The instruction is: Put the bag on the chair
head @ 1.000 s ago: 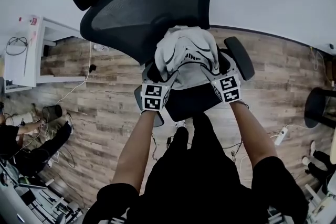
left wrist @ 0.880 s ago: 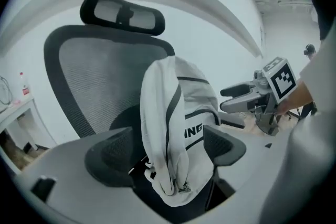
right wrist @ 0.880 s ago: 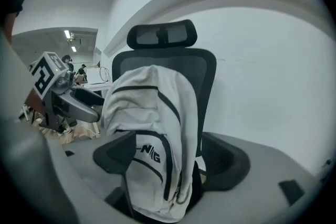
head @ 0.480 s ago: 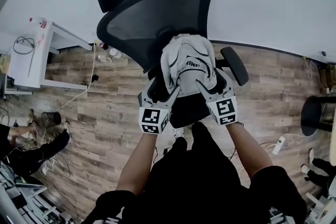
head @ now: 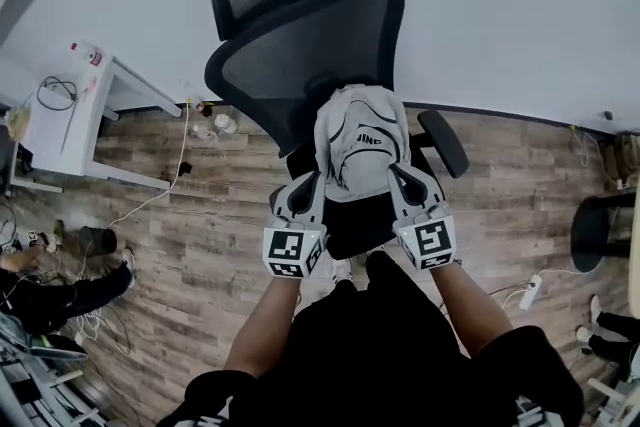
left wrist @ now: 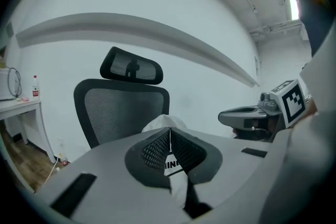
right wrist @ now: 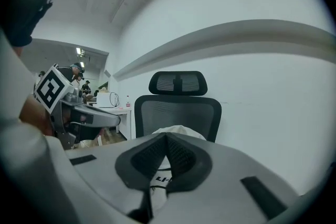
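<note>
The left gripper (head: pixel 307 185) and the right gripper (head: pixel 402 177) have just closed, their dotted black pads pressed together with nothing between them. In the frame's centre the soft pale grey bag (head: pixel 360 140) stands on the chair (head: pixel 300 65), against its curved black mesh back.

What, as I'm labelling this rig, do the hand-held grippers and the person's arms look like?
The left hand-held gripper and right hand-held gripper are grey with black textured pads; each carries a white cube of black square markers. The person wears black short sleeves.
</note>
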The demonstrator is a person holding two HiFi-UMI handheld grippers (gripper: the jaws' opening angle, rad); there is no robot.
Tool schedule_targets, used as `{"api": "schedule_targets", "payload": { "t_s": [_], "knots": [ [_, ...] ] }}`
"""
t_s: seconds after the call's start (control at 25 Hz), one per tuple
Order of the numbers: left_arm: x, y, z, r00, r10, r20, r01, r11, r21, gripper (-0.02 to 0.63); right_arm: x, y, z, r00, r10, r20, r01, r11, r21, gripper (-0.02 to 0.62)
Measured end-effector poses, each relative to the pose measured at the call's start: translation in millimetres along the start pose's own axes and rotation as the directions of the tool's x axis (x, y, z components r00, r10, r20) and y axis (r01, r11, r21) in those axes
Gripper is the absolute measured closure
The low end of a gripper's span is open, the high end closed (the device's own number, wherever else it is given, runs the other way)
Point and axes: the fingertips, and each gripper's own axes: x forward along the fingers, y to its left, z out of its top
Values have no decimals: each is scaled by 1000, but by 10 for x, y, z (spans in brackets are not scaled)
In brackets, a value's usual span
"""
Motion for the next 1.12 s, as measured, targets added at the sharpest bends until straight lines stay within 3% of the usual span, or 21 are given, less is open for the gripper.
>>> {"api": "schedule_targets", "payload": {
  "t_s": [0.44,1.12],
  "knots": [
    [-142,-66,290,997,8,72,-11,999,40,578,-123,14,227,999,-38,25,39,999,-13,575],
    [-103,20,319,997,20,75,-24,998,59,578,-7,-57,248,998,-58,36,58,998,5,575]
  ]
}}
